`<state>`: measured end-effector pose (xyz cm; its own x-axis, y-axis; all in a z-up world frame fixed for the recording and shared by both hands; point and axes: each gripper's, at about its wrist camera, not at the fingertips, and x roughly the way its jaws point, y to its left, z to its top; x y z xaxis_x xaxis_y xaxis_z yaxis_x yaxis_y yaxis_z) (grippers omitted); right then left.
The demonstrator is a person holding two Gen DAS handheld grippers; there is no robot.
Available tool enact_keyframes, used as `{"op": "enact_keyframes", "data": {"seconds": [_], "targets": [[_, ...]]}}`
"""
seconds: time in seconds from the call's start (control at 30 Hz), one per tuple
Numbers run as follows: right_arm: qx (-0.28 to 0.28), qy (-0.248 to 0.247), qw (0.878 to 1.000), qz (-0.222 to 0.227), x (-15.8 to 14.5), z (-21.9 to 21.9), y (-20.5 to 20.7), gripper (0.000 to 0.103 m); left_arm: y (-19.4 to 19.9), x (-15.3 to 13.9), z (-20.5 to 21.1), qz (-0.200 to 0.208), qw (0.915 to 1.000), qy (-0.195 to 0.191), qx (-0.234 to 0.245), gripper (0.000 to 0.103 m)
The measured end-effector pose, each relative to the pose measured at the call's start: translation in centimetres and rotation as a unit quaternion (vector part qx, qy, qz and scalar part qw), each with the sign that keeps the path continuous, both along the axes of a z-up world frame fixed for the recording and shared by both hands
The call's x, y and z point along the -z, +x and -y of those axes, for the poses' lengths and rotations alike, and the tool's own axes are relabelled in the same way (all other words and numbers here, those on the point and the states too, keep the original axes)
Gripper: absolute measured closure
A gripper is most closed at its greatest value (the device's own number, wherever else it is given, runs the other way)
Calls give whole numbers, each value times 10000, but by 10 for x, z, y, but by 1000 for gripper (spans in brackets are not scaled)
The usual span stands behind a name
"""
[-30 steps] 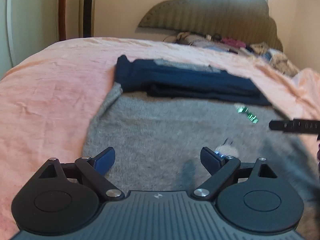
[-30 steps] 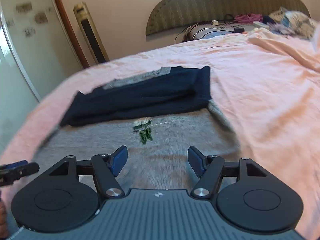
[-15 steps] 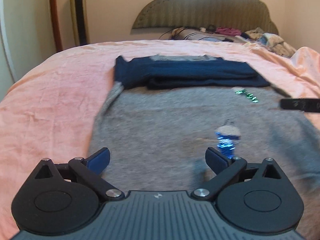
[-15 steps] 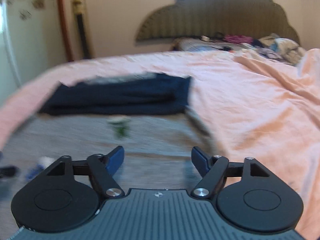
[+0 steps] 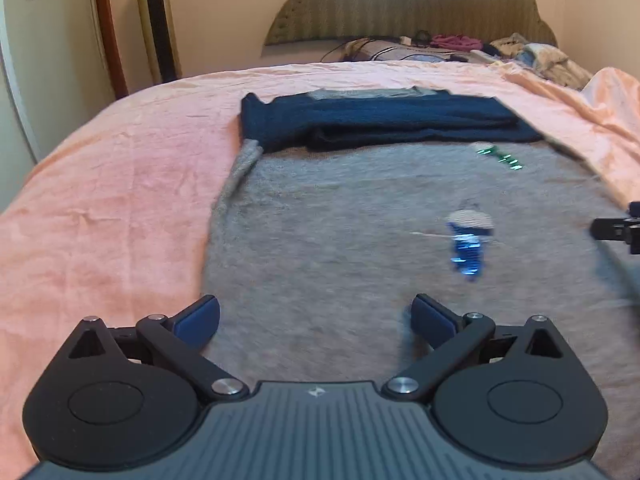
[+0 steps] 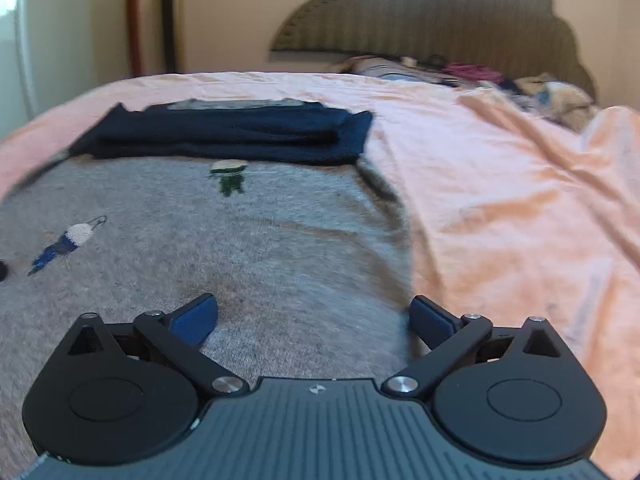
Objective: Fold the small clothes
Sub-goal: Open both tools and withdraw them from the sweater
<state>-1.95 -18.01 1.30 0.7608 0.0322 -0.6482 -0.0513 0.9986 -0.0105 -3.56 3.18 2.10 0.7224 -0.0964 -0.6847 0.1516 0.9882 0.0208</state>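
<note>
Your left hand-held gripper (image 5: 316, 318) hangs over the near left part of the grey sweater (image 5: 360, 240), jaws spread wide with nothing between them; its left finger sits about over the sweater's left edge. Your right hand-held gripper (image 6: 314, 318) is opening as well, empty, with its right finger over the sweater's right edge where it meets the pink bedspread (image 6: 500, 200). You have the sweater lying flat on the bed, body spread out, navy sleeves (image 5: 380, 126) already folded across its far end so they stay out of the way. With a gripper near each side edge, you look set up to take the hem corners and bring the lower half up over the sleeves; that is only my reading.
</note>
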Motion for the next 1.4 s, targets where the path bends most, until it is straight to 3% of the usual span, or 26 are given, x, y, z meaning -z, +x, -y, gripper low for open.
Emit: {"op": "enact_keyframes", "data": {"seconds": [0.07, 0.13, 0.2, 0.3, 0.43, 0.57, 0.67, 0.8, 0.83, 0.9, 1.1, 1.4], "targets": [[-322, 441, 9984, 128, -8, -14, -14, 2, -14, -7, 12, 35, 9994, -306, 159, 0], [-563, 278, 9980, -9, -4, -32, -19, 0, -23, -5, 29, 32, 9989, -232, 395, 0], [-627, -95, 9977, -233, 11, -43, -20, 0, -26, 8, 39, -148, 9987, 106, 484, 0], [-578, -16, 9982, -124, 13, -20, -34, 0, -38, 16, 20, 44, 9983, 75, 581, 0], [-211, 37, 9997, -127, 12, 24, -42, 0, -48, 16, -6, 71, 9990, 19, 443, 0], [128, -112, 9994, -303, -1, 14, -45, 1, -48, 8, -3, -136, 9996, 120, 220, 0], [-396, 277, 9988, -14, -17, -11, -57, 0, -49, 1, 7, -208, 9993, -38, 312, 0], [-1026, 27, 9943, -287, -4, -52, -58, 0, -52, 9, 16, -240, 9991, 72, 347, 0], [-1059, -134, 9934, -425, 4, -57, -58, 0, -53, 10, 14, -205, 9992, 34, 350, 0], [-1105, -26, 9936, -225, 12, -51, -65, 0, -56, 12, 10, -155, 9992, -1, 359, 0], [-998, 34, 9948, -191, 11, -28, -72, 0, -62, 13, 8, 7, 9995, -19, 320, 0], [-778, 73, 9968, -183, 8, -29, -78, 0, -66, 11, 6, -54, 9997, -27, 231, 0]]}}
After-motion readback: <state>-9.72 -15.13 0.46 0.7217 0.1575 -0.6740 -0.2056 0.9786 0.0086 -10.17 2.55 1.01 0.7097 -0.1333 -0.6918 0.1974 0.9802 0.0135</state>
